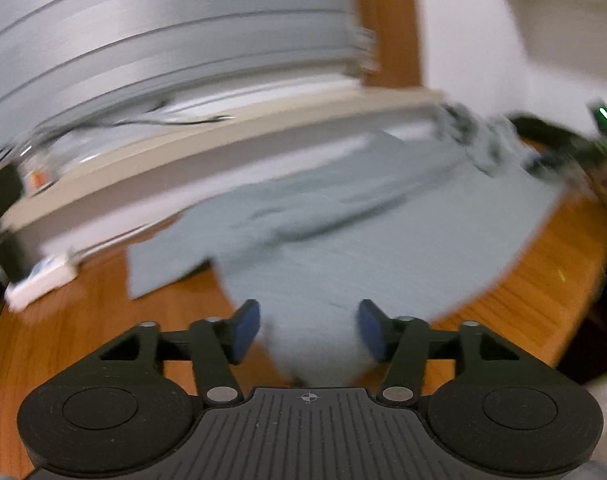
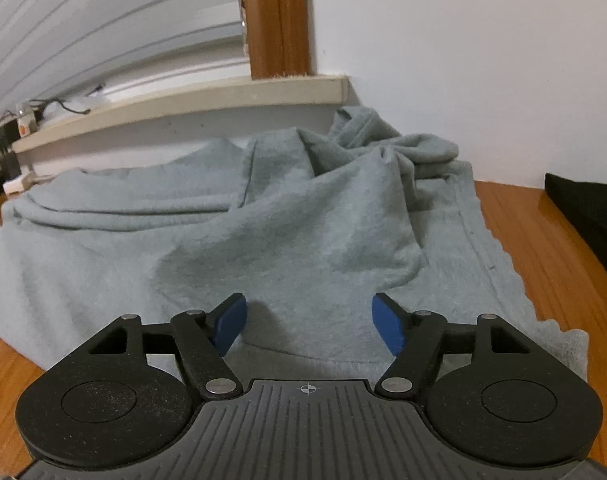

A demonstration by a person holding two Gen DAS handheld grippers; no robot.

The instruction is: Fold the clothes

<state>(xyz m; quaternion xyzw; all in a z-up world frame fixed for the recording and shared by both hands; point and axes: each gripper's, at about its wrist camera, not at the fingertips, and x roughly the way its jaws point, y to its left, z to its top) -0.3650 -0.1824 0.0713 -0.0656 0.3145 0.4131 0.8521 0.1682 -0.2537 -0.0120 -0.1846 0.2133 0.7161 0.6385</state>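
A white wall (image 2: 443, 60) is rising behind everything, with grey slatted blinds (image 2: 103, 40) hanging to its left and a wooden post (image 2: 279, 20) standing between them. A pale ledge (image 2: 183, 104) is running below the blinds, carrying tangled cables and small items too blurred to name. The wooden surface (image 2: 543, 248) is stretching under it all. A grey-green garment (image 2: 223, 240) is lying spread across the surface, bunching into folds near the wall. The right gripper (image 2: 309, 322) is hovering over the garment's near hem, jaws released and apart, nothing clamped. The left gripper (image 1: 309, 330) is showing in a blurred view, jaws parted with cloth lying between them, the pads not pressing it.
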